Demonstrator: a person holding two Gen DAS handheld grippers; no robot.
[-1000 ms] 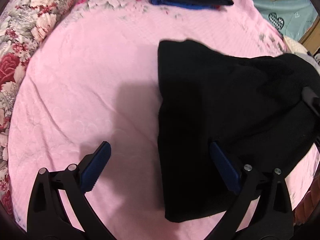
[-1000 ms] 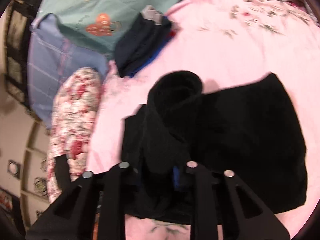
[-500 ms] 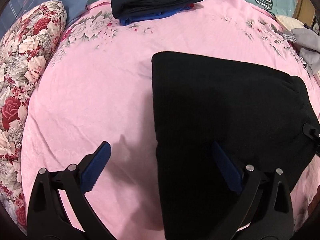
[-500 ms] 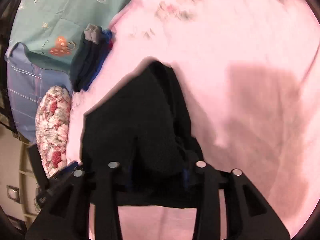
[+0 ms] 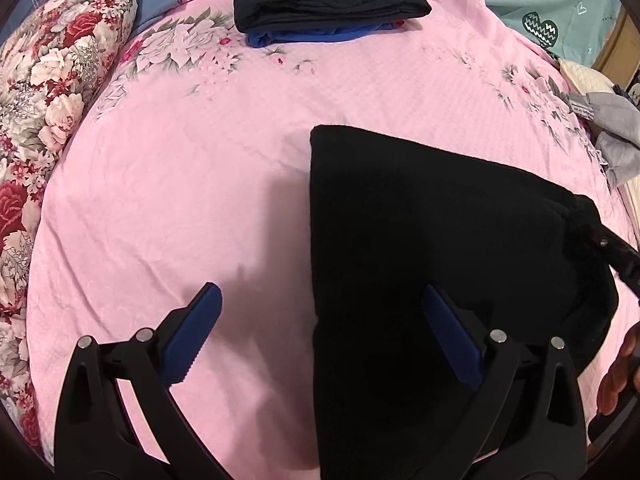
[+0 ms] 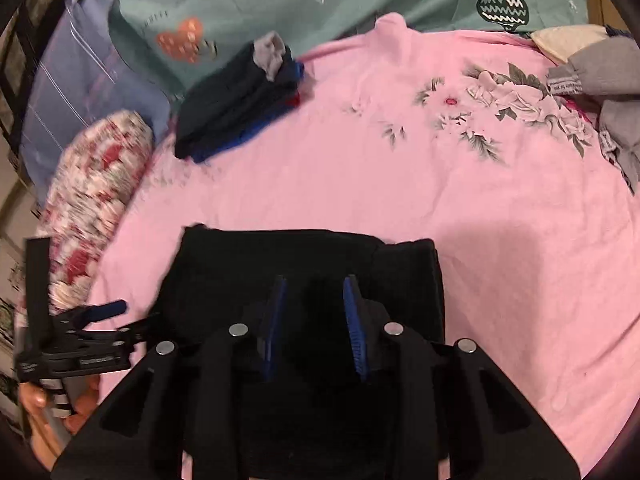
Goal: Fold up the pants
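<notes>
Black pants (image 5: 432,264) lying folded flat on the pink bedspread (image 5: 200,184), left edge running right between the jaws of the left gripper (image 5: 320,332). Jaws wide open there, gripping nothing: left pad over bare pink, right pad over black cloth.

From the right wrist view: right gripper (image 6: 314,320) parked over the same pants (image 6: 304,264), jaws partly apart and closing. Black fabric sits under and between the blue pads, but blurry and black on black, so can't really say if they're pinching it. Looks like not touching.

Only from the left view: the stack of folded clothes (image 5: 328,0) nice and sharp well ahead of the jaws, plus a bit of a hand (image 5: 620,376) at the far right edge.

Only from the right view: whole left gripper (image 6: 100,316) off to the left of the jaws with the hand (image 6: 48,412) holding it. Flowered pillow (image 6: 92,200) behind it, grey clothes (image 6: 612,92) far right.
</notes>
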